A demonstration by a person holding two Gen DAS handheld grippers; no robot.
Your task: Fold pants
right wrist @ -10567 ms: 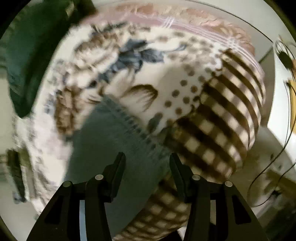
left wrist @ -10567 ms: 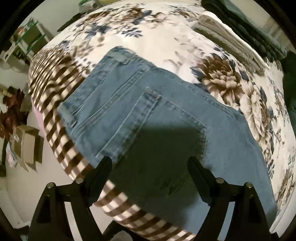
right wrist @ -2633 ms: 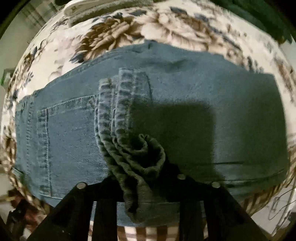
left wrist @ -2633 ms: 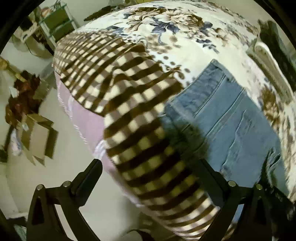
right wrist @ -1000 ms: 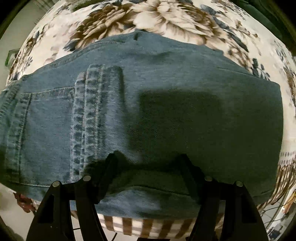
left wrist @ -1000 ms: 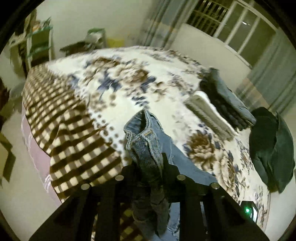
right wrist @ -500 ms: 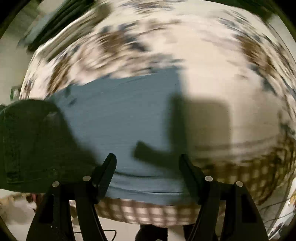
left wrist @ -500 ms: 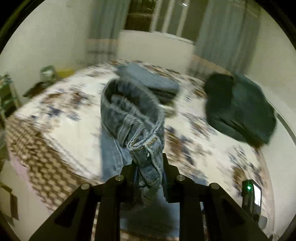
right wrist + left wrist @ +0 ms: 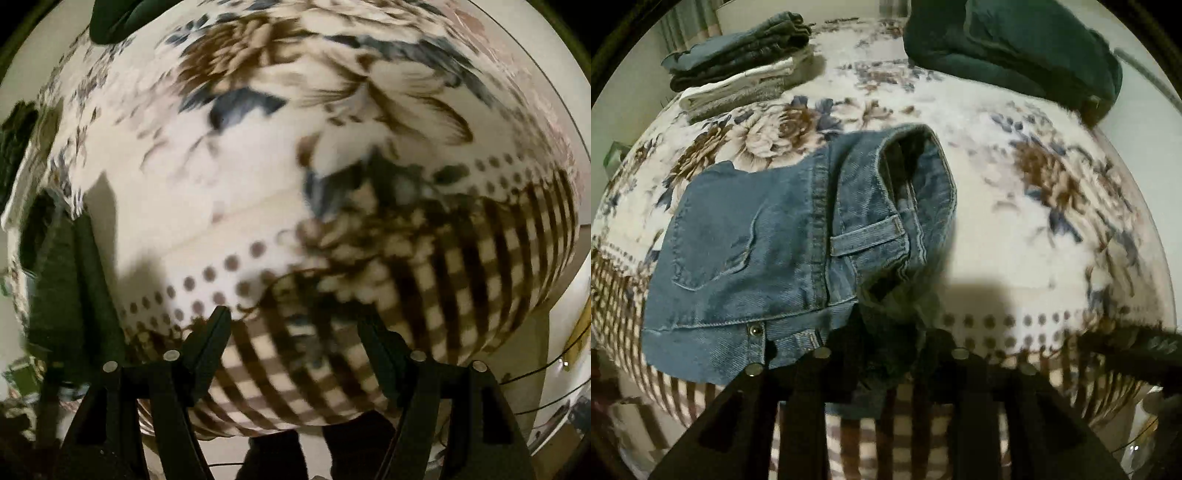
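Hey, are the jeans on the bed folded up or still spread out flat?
Folded. The jeans lie doubled over on the bedspread, waistband looping open on top, not yet flat.

The left gripper is dark against shadowed denim, so whether its pads press the jeans cannot be told; the jeans' near fold is hidden behind its fingers. The right wrist view is motion-blurred, smearing the blanket. A dark shape at its left edge is too murky to identify.
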